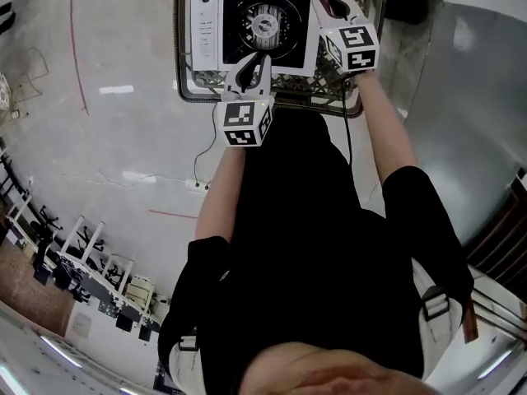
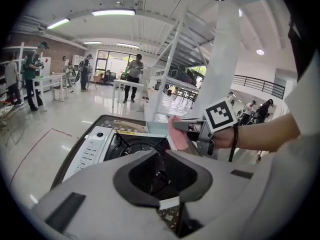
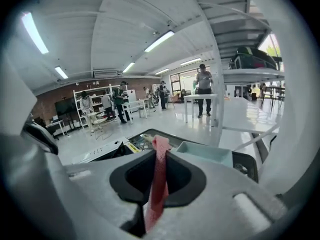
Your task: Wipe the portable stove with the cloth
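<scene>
**Item: portable stove** (image 1: 255, 25). White body with a dark burner well and the control strip along its left side. It sits on the dark counter (image 1: 186, 76) in front of the person. A pale teal tray (image 3: 205, 152) stands just beyond it.

**Item: cloth** (image 3: 155, 199). Pink, and gripped as a narrow folded strip. It is carried at the stove's far right corner. The left gripper view shows it hanging beside the burner well. Whether it touches the stove top cannot be told.

**Item: right tool** (image 3: 159, 156). The jaws are clamped on the cloth, and a short end stands up past the tips.

**Item: left tool** (image 2: 161, 153). The jaws are together with nothing between them. It is poised over the stove's near edge and points at the burner. No contact with the stove is evident.

**Condition of task:** judged to be at or near the start of wiping, with most of the top yet to be covered.

**Hazards, as judged:**
- The cloth may drag out of the jaws, because so little of it is pinched.
- The cloth may catch on the pan supports round the burner if the stroke crosses the well.
- The stove may slide on the counter under sideways pressure, because the left tool is not bracing it.
- A stroke carried too far back could knock the teal tray.
</scene>
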`<state>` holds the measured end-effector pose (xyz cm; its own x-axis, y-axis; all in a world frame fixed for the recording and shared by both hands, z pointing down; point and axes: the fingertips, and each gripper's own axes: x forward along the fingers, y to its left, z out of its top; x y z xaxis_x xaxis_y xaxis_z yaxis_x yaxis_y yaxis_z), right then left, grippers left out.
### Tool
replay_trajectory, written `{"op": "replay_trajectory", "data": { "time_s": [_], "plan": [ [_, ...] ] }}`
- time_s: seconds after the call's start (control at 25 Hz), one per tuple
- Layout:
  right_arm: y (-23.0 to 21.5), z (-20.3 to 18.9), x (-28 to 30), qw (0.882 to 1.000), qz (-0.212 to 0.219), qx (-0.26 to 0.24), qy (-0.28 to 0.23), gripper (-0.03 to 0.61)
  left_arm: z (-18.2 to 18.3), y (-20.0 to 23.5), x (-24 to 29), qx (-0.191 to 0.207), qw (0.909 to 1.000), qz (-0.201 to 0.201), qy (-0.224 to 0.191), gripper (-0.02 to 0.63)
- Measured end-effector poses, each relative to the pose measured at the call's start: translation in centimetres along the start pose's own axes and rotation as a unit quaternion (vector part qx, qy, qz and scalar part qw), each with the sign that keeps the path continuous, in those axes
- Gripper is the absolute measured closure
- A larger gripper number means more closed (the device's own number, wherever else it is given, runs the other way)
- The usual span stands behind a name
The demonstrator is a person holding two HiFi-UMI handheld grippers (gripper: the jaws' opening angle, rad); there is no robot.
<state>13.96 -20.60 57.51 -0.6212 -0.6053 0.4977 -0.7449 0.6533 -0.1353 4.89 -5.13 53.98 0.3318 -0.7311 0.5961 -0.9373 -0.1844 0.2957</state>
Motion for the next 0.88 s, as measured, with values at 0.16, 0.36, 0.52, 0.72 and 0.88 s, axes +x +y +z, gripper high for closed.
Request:
{"op": "replay_trajectory", "data": {
  "time_s": [0.16, 0.36, 0.52, 0.72, 0.88],
  "plan": [
    [-0.3, -2.3, 3.1, 0.998, 0.025, 0.038, 0.036, 0.545, -0.6, 0.6, -0.1, -0.012, 0.9997, 0.020, 0.001, 0.567],
    [-0.3, -3.8, 3.8, 0.996, 0.030, 0.075, 0.046, 0.543, -1.1, 1.0, -1.0, -0.023, 0.9991, 0.035, -0.001, 0.568],
    [0.1, -3.7, 3.4, 0.996, 0.024, 0.065, 0.047, 0.541, -1.6, 1.3, -1.7, -0.031, 0.9986, 0.043, -0.001, 0.567],
    [0.8, -3.5, 2.0, 0.999, 0.016, 0.027, 0.041, 0.541, -2.0, 1.3, -2.1, -0.030, 0.9989, 0.036, -0.003, 0.567],
    [3.1, -4.6, 1.2, 0.997, 0.050, 0.000, 0.052, 0.484, -2.1, 1.0, -2.2, -0.026, 0.9993, 0.027, -0.004, 0.568]
  ]
}}
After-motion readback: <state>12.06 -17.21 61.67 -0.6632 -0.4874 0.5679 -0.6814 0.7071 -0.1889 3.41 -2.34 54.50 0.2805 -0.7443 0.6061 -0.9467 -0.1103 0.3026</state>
